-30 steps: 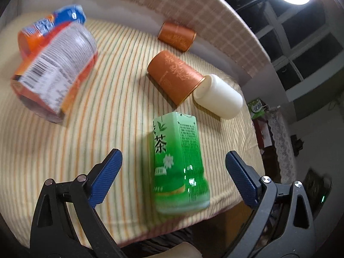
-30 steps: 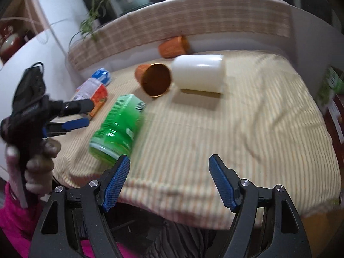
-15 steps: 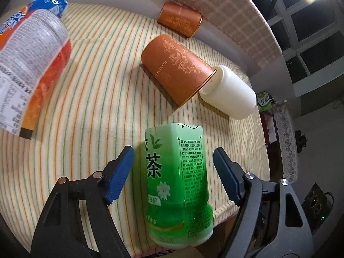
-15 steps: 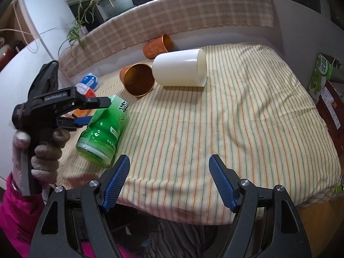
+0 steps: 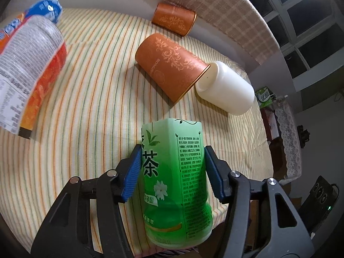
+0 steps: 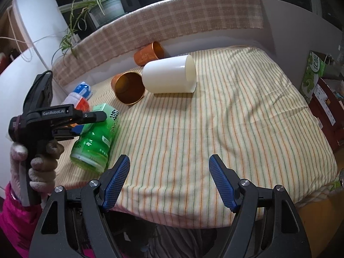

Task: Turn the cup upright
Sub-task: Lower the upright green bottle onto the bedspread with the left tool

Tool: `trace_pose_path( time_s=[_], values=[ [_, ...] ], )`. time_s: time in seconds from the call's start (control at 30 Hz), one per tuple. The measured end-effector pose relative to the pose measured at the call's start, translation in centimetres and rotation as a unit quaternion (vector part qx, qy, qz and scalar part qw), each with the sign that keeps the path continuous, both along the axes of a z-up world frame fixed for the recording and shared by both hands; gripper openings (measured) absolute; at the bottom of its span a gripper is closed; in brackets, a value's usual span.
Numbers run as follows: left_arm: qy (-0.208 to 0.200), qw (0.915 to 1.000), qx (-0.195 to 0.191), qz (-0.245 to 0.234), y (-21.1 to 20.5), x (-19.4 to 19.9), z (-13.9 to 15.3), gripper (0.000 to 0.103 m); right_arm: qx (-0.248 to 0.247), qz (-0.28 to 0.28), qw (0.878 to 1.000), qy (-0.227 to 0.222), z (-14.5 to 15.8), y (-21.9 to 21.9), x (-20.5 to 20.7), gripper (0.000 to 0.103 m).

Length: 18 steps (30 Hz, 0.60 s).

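— What had been changed since half a second before?

— The left gripper (image 5: pixel 172 169) had been brought in around the green tea cup (image 5: pixel 175 178), and its blue pads (image 5: pixel 132 172), held apart earlier, had been closed against the cup's two sides. The cup was clenched while it lay on its side near the front edge of the striped tablecloth (image 5: pixel 86 107).

— What was seen from left to right in the left wrist view?

— An orange-and-white packet (image 5: pixel 28 73) was seen at nine o'clock from the green cup. A large orange cup (image 5: pixel 172 66) lay on its side at twelve o'clock, with a smaller orange cup (image 5: pixel 174 19) beyond it near the wall. A white cup (image 5: pixel 225 88), also on its side, was found at one o'clock, its base touching the large orange cup's rim.

— And the right gripper?

— The right gripper (image 6: pixel 169 180) was held released, its fingers spread wide above the cloth's front edge. Nothing was grasped by it. In its view the green cup (image 6: pixel 96 137) was at ten o'clock, gripped by the left gripper (image 6: pixel 86 122), which was held in a gloved hand (image 6: pixel 36 161).
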<state>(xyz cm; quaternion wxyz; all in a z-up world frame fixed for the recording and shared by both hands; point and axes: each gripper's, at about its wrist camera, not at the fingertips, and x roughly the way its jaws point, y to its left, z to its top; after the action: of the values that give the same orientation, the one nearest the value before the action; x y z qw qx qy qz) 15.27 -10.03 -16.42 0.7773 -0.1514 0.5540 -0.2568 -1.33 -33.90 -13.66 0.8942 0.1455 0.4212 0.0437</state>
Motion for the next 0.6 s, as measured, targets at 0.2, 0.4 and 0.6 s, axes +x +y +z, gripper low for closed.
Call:
trace_pose_path(
  time_s=[0.2, 0.4, 0.6],
  values=[
    [-0.076, 0.9966, 0.033, -0.003, -0.1, -2.6, 2.6, 0.058, 0.000, -0.005, 1.000, -0.002, 0.0, -0.1, 0.0, 0.076],
    [-0.153, 0.9859, 0.067, -0.001, -0.1, -5.0, 4.8, 0.057, -0.006, -0.010, 1.000, -0.010, 0.4, 0.2, -0.1, 0.076],
    [-0.194, 0.9775, 0.080, 0.014, 0.4, -5.6, 5.5, 0.057, -0.013, -0.015, 1.000, -0.018, 0.6, 0.4, -0.3, 0.076]
  ],
)
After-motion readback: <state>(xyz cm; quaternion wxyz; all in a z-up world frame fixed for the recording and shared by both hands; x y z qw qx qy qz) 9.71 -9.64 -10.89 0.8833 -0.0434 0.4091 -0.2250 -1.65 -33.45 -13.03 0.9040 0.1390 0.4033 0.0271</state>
